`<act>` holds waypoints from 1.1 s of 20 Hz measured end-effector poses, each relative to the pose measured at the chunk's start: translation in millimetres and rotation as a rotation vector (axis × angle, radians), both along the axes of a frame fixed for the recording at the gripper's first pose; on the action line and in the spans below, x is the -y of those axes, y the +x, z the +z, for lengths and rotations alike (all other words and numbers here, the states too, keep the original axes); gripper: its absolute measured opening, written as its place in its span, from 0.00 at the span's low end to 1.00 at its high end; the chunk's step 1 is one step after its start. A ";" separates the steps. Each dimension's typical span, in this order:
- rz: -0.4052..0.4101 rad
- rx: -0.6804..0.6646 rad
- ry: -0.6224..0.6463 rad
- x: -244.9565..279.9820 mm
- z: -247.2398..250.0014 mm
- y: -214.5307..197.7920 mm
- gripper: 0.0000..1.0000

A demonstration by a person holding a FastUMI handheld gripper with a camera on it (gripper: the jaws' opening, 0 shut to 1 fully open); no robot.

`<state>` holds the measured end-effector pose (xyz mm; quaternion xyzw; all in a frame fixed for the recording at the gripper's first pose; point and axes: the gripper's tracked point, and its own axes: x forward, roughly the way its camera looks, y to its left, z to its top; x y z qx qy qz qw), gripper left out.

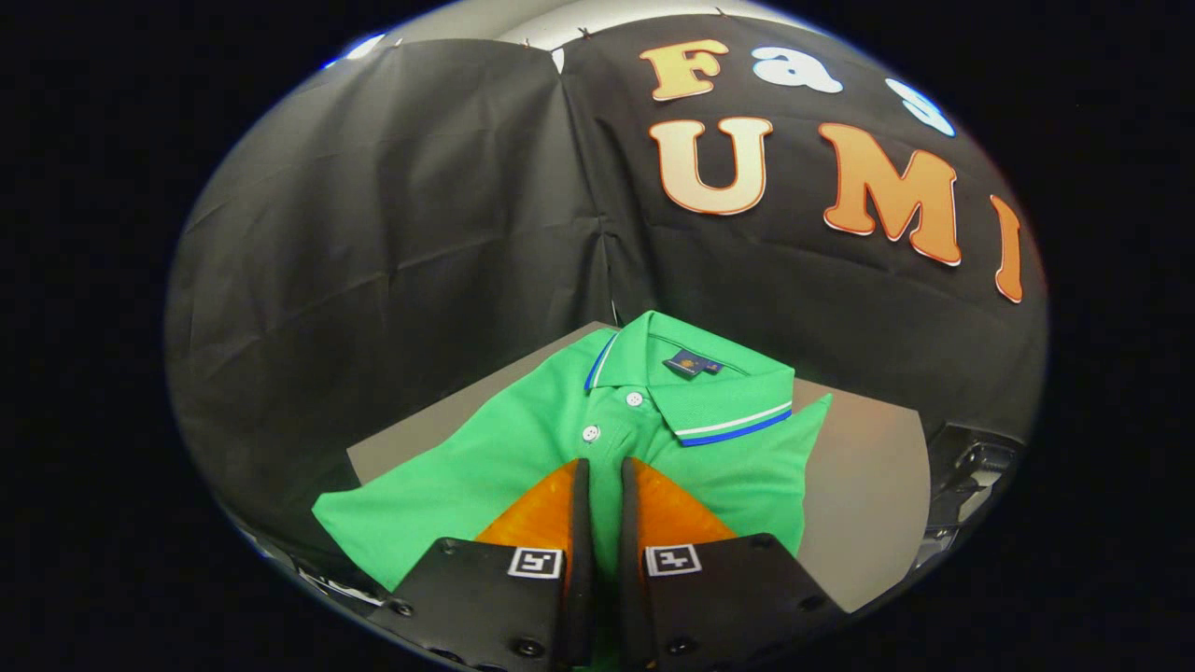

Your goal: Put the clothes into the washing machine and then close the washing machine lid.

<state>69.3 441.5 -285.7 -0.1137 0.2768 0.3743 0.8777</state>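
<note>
We find the gripper (605, 465) low over a green short-sleeved polo shirt (523, 439) that lies spread flat on a grey-brown surface (868, 485). Its 2 orange-faced fingers (541, 509) stand nearly together, with only a narrow slit between them, and green cloth shows through that slit. We cannot tell whether any fabric is pinched between the fingers or whether they merely rest over it, so we record the gripper as nearly closed with its hold unconfirmed. The fingertips sit at the shirt's chest, just short of the placket, where 2 white buttons (590, 433) lie immediately ahead of them. Beyond the buttons we note the collar (738, 425), trimmed with white and blue stripes, and a small dark label (692, 364) inside the neck. One sleeve (373, 518) reaches out to the left of the fingers, toward the near edge of the surface. Each finger mount carries 1 square black-and-white marker (535, 562). Black cloth walls (392, 243) close the booth behind the shirt.
</note>
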 end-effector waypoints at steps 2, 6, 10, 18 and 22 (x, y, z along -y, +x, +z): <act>-0.010 0.039 0.023 0.4 3.6 -0.6 0.09; -0.007 0.118 0.154 1.1 34.2 0.1 0.09; -0.015 0.238 0.291 22.7 85.4 -8.3 0.09; -0.011 0.384 0.391 84.3 167.0 -52.0 0.08; -0.040 0.453 0.392 133.4 211.8 -34.9 0.08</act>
